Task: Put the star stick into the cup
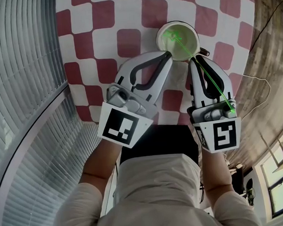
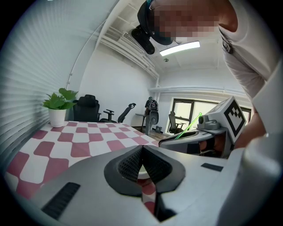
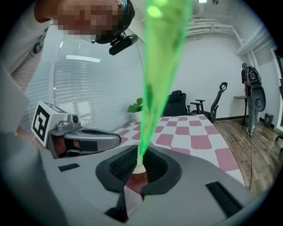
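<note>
Green star stick clamped, R gripper

no text, brand or number can be read anywhere. the only signs are black and white square patterns on the left marker cube and the right marker cube, without letters.

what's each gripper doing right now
left gripper: shut, tips at the cup rim; whether it pinches the rim cannot be told
right gripper: shut on the star stick
</note>
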A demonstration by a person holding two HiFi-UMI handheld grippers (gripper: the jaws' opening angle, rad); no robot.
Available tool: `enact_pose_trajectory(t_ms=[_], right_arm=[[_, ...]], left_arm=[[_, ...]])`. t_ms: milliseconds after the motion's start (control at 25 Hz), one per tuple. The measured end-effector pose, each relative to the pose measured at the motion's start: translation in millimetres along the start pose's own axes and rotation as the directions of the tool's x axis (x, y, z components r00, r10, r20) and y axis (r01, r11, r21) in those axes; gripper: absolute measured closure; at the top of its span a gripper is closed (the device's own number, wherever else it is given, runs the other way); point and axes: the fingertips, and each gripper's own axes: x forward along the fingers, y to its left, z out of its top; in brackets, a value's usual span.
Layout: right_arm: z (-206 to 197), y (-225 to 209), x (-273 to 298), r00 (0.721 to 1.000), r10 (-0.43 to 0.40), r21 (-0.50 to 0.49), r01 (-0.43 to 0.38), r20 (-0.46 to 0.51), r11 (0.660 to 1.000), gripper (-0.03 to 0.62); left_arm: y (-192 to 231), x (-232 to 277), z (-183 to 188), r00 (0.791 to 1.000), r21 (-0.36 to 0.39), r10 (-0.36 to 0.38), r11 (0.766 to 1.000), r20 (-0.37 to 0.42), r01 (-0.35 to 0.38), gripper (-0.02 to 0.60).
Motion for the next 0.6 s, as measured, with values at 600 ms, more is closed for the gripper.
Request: enact_pose_trajectory(t_ms=[600], right_arm=[[-14,-1,-2,0.999,-0.024,-0.009,0.023,-0.021,1.0,0.49]], left_arm=[[-6,-2,-10,1.0,0.012,-0.009,1.0,-0.025,0.01,0.551]])
